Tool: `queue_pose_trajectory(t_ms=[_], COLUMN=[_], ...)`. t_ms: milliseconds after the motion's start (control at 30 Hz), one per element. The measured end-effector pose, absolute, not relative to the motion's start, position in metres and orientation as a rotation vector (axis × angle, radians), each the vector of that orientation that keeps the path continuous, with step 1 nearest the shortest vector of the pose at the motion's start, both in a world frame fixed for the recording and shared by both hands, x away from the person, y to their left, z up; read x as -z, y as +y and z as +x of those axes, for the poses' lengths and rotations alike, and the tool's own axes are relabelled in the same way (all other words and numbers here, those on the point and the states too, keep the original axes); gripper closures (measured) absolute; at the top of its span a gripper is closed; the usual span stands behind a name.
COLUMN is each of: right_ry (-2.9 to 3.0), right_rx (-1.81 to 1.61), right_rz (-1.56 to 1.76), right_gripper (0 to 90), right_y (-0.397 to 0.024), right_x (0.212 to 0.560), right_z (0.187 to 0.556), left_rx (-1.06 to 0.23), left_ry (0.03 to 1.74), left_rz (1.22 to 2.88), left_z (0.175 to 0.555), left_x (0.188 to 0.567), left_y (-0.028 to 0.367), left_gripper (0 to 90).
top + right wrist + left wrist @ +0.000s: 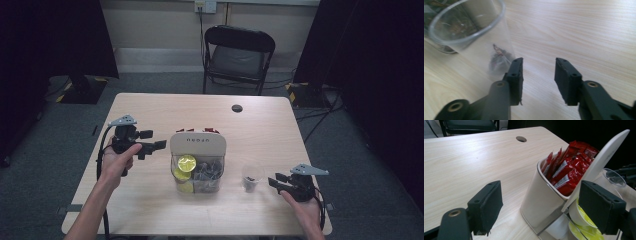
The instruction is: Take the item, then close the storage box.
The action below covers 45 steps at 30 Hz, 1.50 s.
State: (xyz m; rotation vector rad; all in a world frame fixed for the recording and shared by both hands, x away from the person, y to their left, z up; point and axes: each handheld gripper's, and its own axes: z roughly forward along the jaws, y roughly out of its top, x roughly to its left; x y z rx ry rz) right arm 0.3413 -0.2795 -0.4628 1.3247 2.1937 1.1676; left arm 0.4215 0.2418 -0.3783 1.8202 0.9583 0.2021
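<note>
A white organiser stands mid-table with an upright divider panel. Its back bin holds red sachets, its clear front bin yellow-lidded capsules and dark pods. A clear plastic cup with a dark tea bag in it stands to the organiser's right. My left gripper is open, held just left of the organiser, with nothing between its jaws. Also open and holding nothing, my right gripper rests low on the table right of the cup, its left fingertip close to the cup's base.
A black folding chair stands behind the table's far edge. A round cable hole sits near that far edge. Bare wood tabletop lies in front of and around the organiser.
</note>
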Motion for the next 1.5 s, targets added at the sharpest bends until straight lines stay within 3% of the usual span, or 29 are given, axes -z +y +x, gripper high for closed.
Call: queue_pose_trajectory(t_ms=[200,267,567,967,1500], right_ry=[2.226,2.225,2.244,2.196,2.187], right_rx=[-1.108,-1.069,-0.925,-0.969,-0.966], right_rz=[1.324,1.331,1.344,1.296,1.297], right_gripper=[45.5,36.7,24.7,19.1,18.8], right_y=[-0.278,-0.278,-0.276,-0.276,-0.276], right_x=[0.474,0.478,0.492,0.499,0.500], right_z=[0.345,0.347,0.349,0.344,0.343], left_rx=[-0.222,-0.235,-0.259,-0.252,-0.222], left_ry=[0.984,0.987,1.031,1.015,0.941], left_rz=[1.804,1.803,1.770,1.751,1.774], left_z=[0.425,0.427,0.437,0.441,0.438], left_x=[0.379,0.379,0.381,0.379,0.374], left_y=[0.243,0.242,0.243,0.227,0.224], left_gripper=[19.0,19.0,19.0,19.0,23.3])
